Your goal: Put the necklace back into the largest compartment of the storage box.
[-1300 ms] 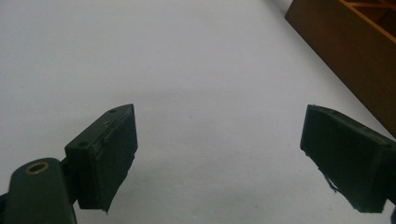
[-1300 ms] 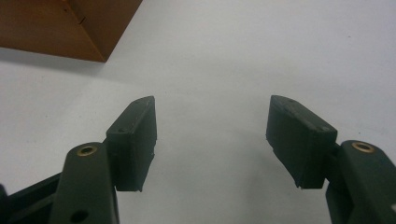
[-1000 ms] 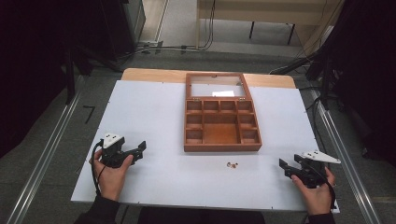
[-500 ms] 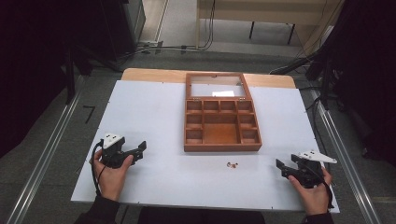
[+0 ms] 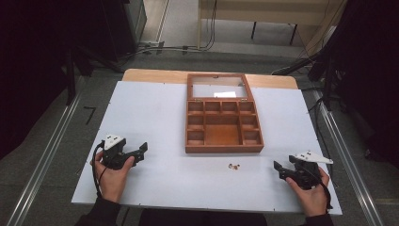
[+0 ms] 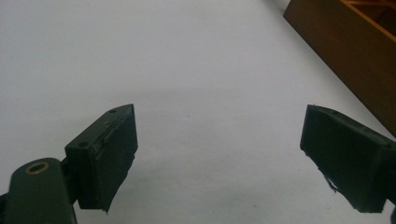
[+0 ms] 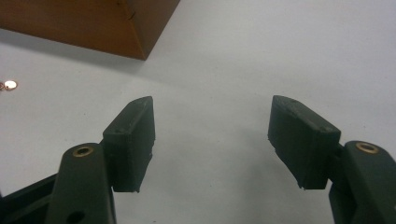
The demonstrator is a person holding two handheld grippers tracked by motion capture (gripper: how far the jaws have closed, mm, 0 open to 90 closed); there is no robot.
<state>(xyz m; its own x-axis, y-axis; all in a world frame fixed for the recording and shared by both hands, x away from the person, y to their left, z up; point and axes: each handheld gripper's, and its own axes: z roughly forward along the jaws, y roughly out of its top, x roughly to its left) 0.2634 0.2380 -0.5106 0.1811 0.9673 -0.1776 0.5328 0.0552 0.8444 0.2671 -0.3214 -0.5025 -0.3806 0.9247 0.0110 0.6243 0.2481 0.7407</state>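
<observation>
Open brown wooden compartment box at frame centre, compartments look bare; small coppery pieces on white tabletop just below it. Left gripper lower left, right gripper lower right, jaws spread, holding nothing.

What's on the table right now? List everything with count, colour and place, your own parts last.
wooden box: one, reddish brown, lid open, compartments look empty, centre of table toward the far side
small round pieces: two or three, coppery, too small to identify, on the table just in front of the box
table: one, white top, light wood strip along the far edge
left tongs: one, black, open, near left corner, held in the left hand
right tongs: one, black, open, near right corner, held in the right hand
</observation>
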